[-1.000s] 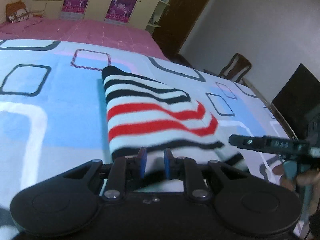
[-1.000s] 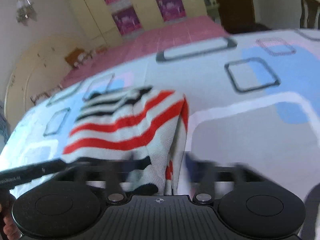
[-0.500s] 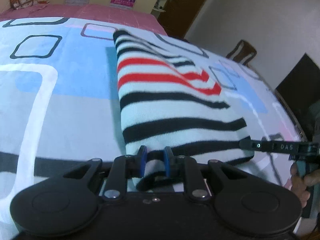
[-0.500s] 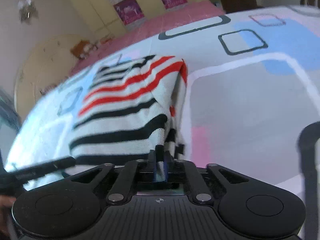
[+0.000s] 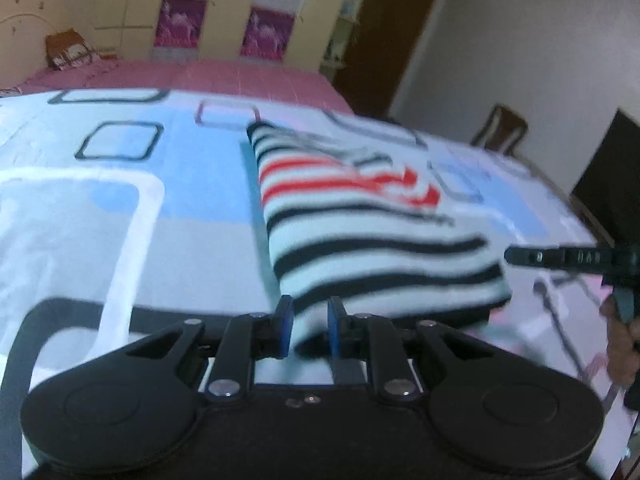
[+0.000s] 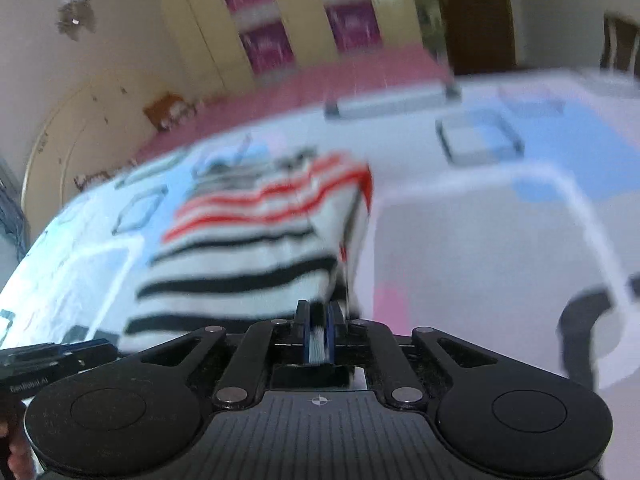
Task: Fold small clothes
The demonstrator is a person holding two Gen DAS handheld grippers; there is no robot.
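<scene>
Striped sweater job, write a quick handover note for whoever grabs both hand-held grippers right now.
Left hand-held gripper: shut on the near hem of the striped sweater, at its left corner.
Right hand-held gripper: shut on the same hem at the right corner, fabric pinched between its pads.
The sweater lies on the patterned bedsheet, already narrowed to a long strip with its sides turned in.
Left to do: probably carry the held hem over toward the far end to fold it in half, release, then smooth.

Both wrist views low, close; share striped garment [image 5: 360,240].
</scene>
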